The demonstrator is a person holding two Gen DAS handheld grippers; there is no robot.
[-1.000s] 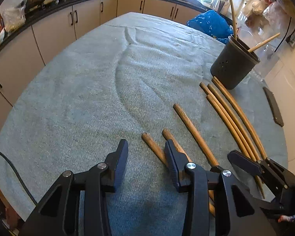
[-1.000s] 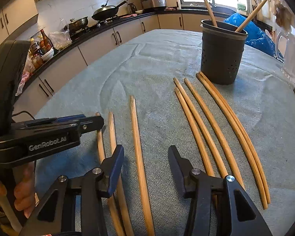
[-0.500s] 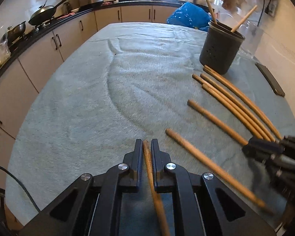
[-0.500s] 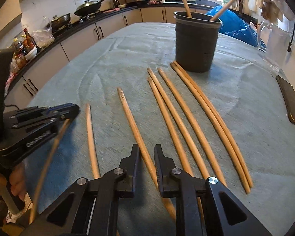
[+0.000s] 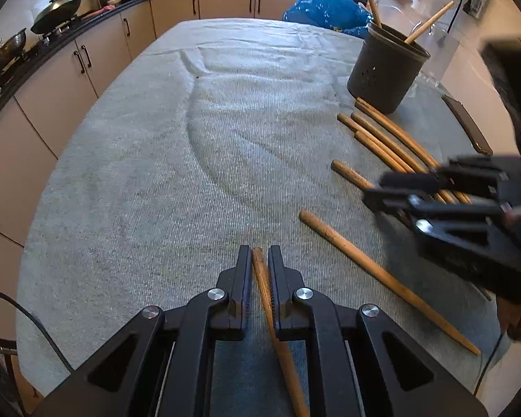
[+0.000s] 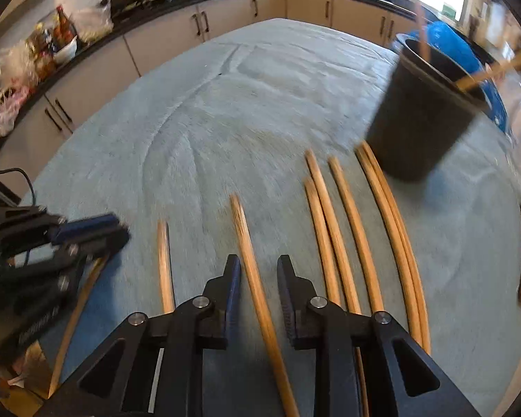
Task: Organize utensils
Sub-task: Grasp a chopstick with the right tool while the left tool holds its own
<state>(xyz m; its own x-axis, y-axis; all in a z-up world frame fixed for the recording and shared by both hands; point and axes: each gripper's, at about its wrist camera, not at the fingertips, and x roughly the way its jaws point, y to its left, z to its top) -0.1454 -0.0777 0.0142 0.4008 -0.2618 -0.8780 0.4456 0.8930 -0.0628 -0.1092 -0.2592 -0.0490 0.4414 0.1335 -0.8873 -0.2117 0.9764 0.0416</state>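
Observation:
Several long wooden sticks lie on the grey-clothed table. My left gripper [image 5: 259, 260] is shut on one wooden stick [image 5: 260, 271], held a little above the cloth. My right gripper [image 6: 258, 271] has its jaws narrowly apart around another wooden stick [image 6: 250, 250]; the stick passes between them with a gap on each side, and the view is blurred. A dark round utensil holder [image 5: 385, 73] with two sticks in it stands at the back right; it also shows in the right wrist view [image 6: 423, 114]. The right gripper shows in the left view [image 5: 434, 201], the left gripper in the right view [image 6: 52, 243].
One loose stick [image 5: 364, 264] lies right of my left gripper, and a bundle of several sticks [image 5: 392, 142] lies by the holder. A dark flat object [image 5: 467, 128] lies at the table's right edge. A blue bag [image 5: 326, 7] sits behind. Kitchen cabinets line the left.
Both grippers closed from wide open. The left one shut on a stick and lifted it. The right one narrowed around a stick, then opened slightly and swung left.

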